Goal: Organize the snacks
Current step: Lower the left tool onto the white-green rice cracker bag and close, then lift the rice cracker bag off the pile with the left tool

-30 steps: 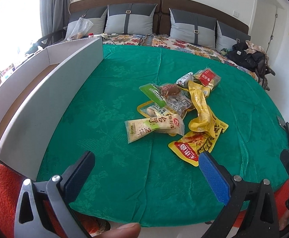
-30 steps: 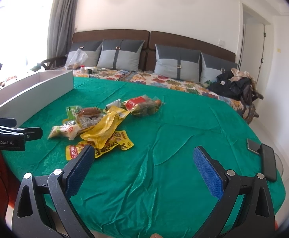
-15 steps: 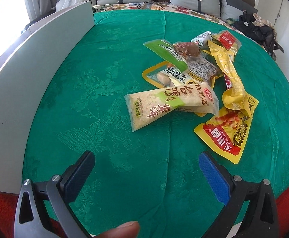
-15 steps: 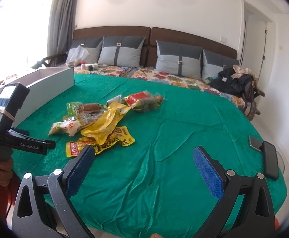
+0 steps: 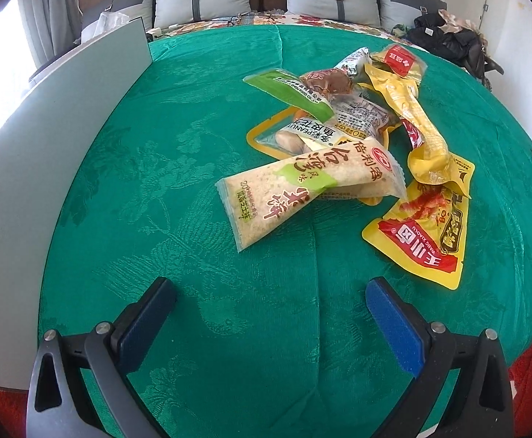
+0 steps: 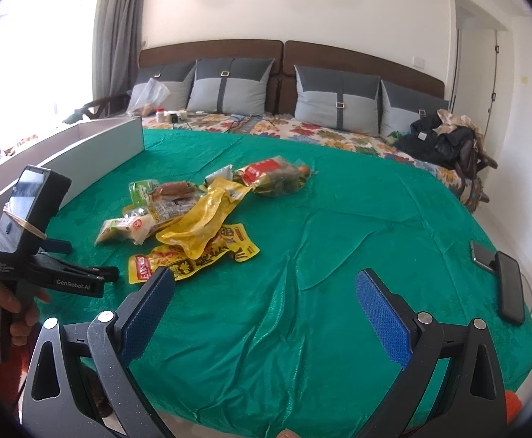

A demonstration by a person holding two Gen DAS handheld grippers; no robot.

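Note:
A heap of snack packets lies on the green tablecloth (image 5: pixel 178 168). Nearest in the left wrist view is a pale rice-cracker packet (image 5: pixel 302 189), with a yellow-and-red pouch (image 5: pixel 430 233) to its right and a green packet (image 5: pixel 291 91) behind. My left gripper (image 5: pixel 271 304) hovers open just short of the cracker packet, nothing between its fingers. In the right wrist view the same heap (image 6: pixel 189 219) sits left of centre, and the left gripper (image 6: pixel 83 259) shows at the left edge, held by a hand. My right gripper (image 6: pixel 264 297) is open and empty, right of the heap.
A long grey cardboard box (image 5: pixel 35 138) runs along the table's left side; its wall (image 6: pixel 94 157) shows in the right wrist view too. Two phones (image 6: pixel 499 277) lie at the table's right edge. Beyond the table is a bed with pillows (image 6: pixel 229 87) and dark clothes (image 6: pixel 444 142).
My left gripper has moved forward and tilted down toward the snack heap, so the cracker packet looks much closer. The right gripper has hardly moved. Both stayed open.

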